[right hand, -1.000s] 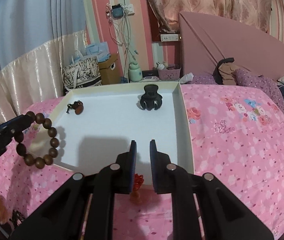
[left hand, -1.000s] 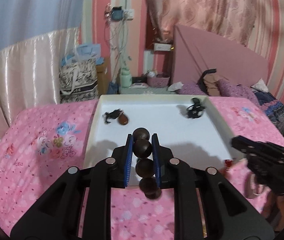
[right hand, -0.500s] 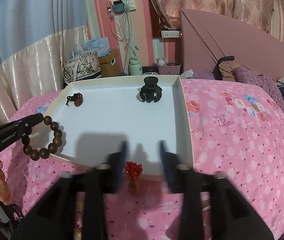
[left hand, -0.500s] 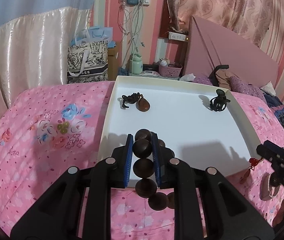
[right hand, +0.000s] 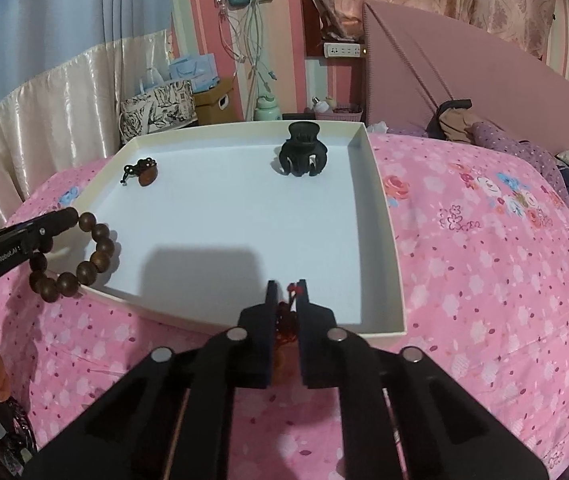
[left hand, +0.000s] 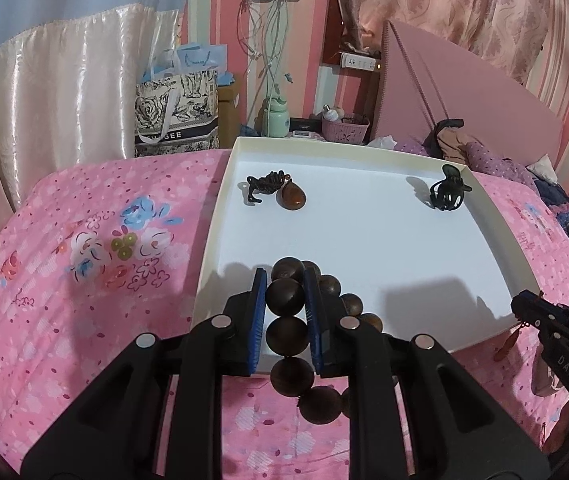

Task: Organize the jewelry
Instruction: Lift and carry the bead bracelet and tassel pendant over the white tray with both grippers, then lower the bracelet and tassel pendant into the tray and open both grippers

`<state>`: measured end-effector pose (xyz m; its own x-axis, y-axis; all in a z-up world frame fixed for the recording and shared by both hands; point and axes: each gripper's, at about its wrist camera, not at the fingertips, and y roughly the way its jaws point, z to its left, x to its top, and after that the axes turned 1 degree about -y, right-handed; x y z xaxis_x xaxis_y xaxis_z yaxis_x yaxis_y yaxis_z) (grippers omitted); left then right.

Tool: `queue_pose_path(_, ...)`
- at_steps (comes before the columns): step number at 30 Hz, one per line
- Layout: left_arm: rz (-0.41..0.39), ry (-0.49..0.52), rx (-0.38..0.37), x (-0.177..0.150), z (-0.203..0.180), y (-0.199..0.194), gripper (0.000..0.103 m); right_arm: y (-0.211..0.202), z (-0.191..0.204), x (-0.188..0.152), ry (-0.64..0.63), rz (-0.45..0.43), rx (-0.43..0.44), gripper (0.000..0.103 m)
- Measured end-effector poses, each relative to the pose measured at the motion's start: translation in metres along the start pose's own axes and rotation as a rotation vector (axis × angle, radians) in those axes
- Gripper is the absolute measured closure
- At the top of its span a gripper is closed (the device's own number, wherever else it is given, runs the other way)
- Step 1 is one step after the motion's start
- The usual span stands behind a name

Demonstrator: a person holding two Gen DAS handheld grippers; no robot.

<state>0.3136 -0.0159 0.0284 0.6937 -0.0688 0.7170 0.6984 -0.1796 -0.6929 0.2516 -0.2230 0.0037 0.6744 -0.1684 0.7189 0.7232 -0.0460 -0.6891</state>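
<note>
A white tray (left hand: 364,236) lies on the pink bed; it also shows in the right wrist view (right hand: 376,184). In it lie a brown pendant on a black cord (left hand: 290,196) (right hand: 146,172) and a black hair claw (left hand: 448,192) (right hand: 302,152). My left gripper (left hand: 284,300) is shut on a brown wooden bead bracelet (left hand: 286,330) (right hand: 84,256) over the tray's near left corner. My right gripper (right hand: 286,300) is shut on a red knotted charm (right hand: 286,322) at the tray's near edge; it also shows in the left wrist view (left hand: 524,312).
The pink floral bedspread (right hand: 484,260) surrounds the tray. A pink headboard (left hand: 464,92), clothes and pillows (left hand: 476,148) lie at the far right. Bags (left hand: 176,116), a bottle and a basket stand beyond the bed by the striped wall.
My right gripper opened wide, then shut on the red charm at the tray's near edge. My left gripper carried the bracelet forward over the tray's near left corner.
</note>
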Motion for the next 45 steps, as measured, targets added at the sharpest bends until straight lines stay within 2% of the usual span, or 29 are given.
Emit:
queue_pose_path(22,0.051,-0.017,0.035,0.002,0.012,0.022,0.086,0.030,-0.011,0.034,0.012,-0.004,-0.019,0.098)
queue_pose_path(37,0.035,0.008,0.109,-0.001,0.015,0.028,0.086,0.044,-0.021,0.022,0.016,0.021,-0.005,0.098)
queue_pose_path(45,0.027,-0.007,0.117,0.003,0.018,0.033,0.086,0.046,-0.016,0.022,0.011,0.015,0.002,0.098)
